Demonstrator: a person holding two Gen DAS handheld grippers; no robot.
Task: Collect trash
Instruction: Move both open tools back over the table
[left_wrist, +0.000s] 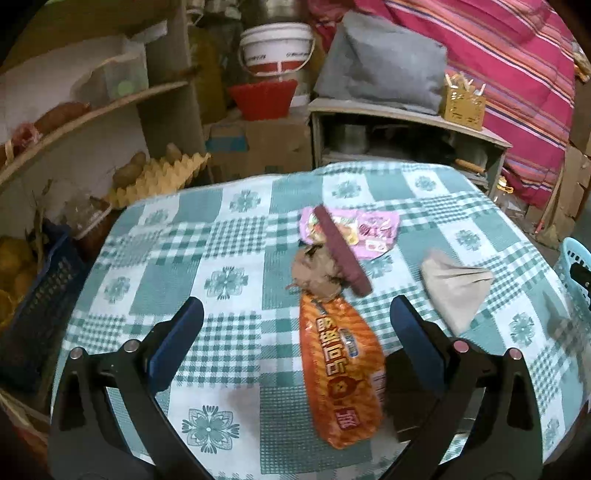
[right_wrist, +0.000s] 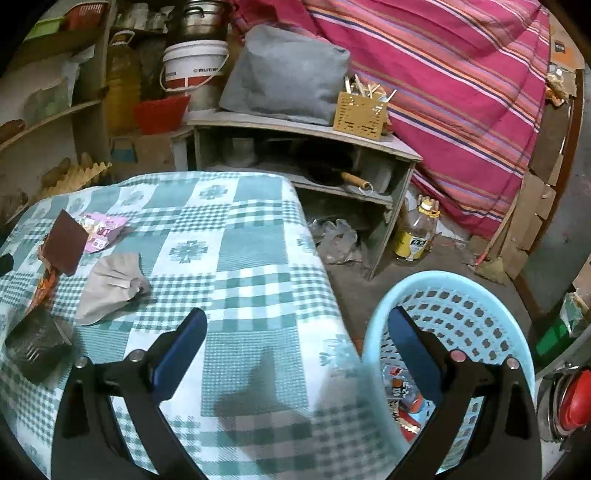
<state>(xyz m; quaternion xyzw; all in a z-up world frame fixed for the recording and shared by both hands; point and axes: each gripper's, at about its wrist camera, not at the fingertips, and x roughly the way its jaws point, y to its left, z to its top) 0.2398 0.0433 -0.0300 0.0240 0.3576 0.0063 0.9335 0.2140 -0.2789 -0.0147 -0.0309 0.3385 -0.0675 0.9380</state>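
Observation:
Trash lies on the green checked tablecloth (left_wrist: 221, 240). An orange snack bag (left_wrist: 340, 373) lies between the fingers of my open left gripper (left_wrist: 297, 306), which hovers over it holding nothing. Beyond it sit a crumpled brown paper (left_wrist: 317, 273), a dark red flat piece (left_wrist: 341, 251), a pink wrapper (left_wrist: 354, 230) and a beige paper (left_wrist: 454, 288). My right gripper (right_wrist: 297, 316) is open and empty at the table's right edge, its right finger over the light blue basket (right_wrist: 461, 306), which holds a few wrappers (right_wrist: 402, 398). A dark wrapper (right_wrist: 35, 343) lies near the beige paper (right_wrist: 110, 288).
A low shelf (right_wrist: 295, 125) behind the table carries a grey cushion (right_wrist: 284, 70) and a yellow holder (right_wrist: 360, 110). A white bucket (left_wrist: 277, 48) and red basket (left_wrist: 262, 98) stand at the back, egg trays (left_wrist: 159, 177) at left. A plastic bottle (right_wrist: 417, 232) stands on the floor.

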